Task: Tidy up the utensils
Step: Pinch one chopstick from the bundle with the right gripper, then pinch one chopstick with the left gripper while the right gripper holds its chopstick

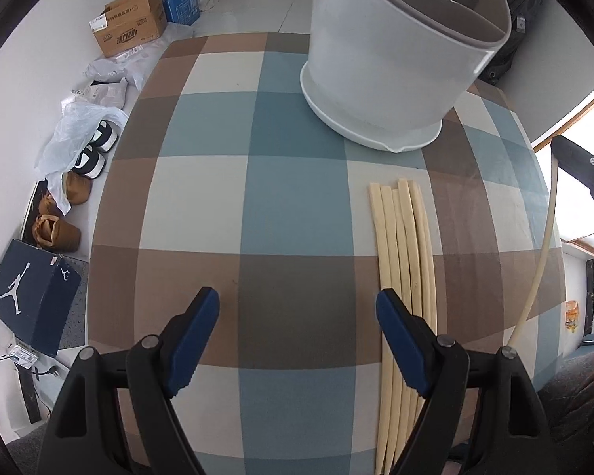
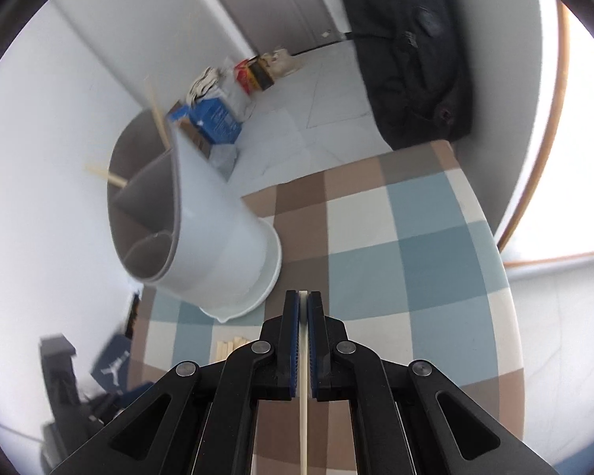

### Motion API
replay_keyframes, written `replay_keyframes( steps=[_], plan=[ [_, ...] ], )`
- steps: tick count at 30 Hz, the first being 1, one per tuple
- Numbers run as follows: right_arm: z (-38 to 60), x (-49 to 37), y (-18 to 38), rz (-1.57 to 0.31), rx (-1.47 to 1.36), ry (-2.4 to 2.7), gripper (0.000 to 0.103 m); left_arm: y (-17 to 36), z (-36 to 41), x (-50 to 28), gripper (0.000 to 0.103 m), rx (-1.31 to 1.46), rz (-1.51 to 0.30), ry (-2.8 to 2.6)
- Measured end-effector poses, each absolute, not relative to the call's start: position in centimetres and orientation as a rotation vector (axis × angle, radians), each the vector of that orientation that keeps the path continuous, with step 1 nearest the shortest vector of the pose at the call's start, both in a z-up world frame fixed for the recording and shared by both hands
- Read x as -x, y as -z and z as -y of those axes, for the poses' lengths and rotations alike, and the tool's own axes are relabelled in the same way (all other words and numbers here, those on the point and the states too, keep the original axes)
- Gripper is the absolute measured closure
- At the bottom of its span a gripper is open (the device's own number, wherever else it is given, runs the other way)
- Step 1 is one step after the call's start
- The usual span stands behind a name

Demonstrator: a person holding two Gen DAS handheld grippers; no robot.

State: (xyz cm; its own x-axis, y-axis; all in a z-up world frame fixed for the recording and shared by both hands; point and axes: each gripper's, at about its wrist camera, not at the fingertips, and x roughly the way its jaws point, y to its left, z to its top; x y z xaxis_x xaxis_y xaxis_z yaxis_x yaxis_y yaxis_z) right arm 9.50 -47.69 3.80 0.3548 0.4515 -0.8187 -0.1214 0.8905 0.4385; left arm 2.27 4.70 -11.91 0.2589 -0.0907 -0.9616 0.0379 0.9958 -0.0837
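Chopstick [image 2: 303, 388] sits clamped inside right gripper [image 2: 303, 297], above table [image 2: 427, 261].

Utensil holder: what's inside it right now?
The right wrist view shows two chopsticks sticking out of the white utensil holder, in compartments behind its grey dividers. Their lower ends and the compartment bottoms are hidden.

The utensil holder [image 1: 396, 63] is running off the left wrist view's top edge, and in the right wrist view it is blurring (rim smeared). The left gripper's right finger [image 1: 404, 348] is hiding part of the chopstick bundle [image 1: 402, 245], whose near ends are getting cut off at the bottom.
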Motion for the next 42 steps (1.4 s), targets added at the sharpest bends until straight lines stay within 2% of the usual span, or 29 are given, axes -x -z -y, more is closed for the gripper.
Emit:
replay_keyframes(
  steps=[28, 39, 40, 41, 42],
  plan=[
    [48.0, -10.3, -6.1, -1.081, -0.443, -0.442, 0.1, 12.8, -3.1, -4.0, 0.024, -0.042, -1.323, 0.052],
    [48.0, -10.2, -6.6, -1.072, -0.445, -0.451, 0.1, 13.1, -1.7, -6.3, 0.024, -0.161, -1.259, 0.084],
    [48.0, -10.3, -6.6, -1.072, -0.445, -0.452, 0.1, 13.1, -1.8, -6.4, 0.027, -0.151, -1.255, 0.092],
    [48.0, -10.3, -6.7, -1.071, -0.447, -0.451, 0.1, 13.2, -2.0, -6.4, 0.039, -0.114, -1.25, 0.119],
    [48.1, -10.3, -6.7, -1.07, -0.45, -0.452, 0.1, 13.0, -2.2, -6.2, 0.043, -0.079, -1.244, 0.139]
  ],
)
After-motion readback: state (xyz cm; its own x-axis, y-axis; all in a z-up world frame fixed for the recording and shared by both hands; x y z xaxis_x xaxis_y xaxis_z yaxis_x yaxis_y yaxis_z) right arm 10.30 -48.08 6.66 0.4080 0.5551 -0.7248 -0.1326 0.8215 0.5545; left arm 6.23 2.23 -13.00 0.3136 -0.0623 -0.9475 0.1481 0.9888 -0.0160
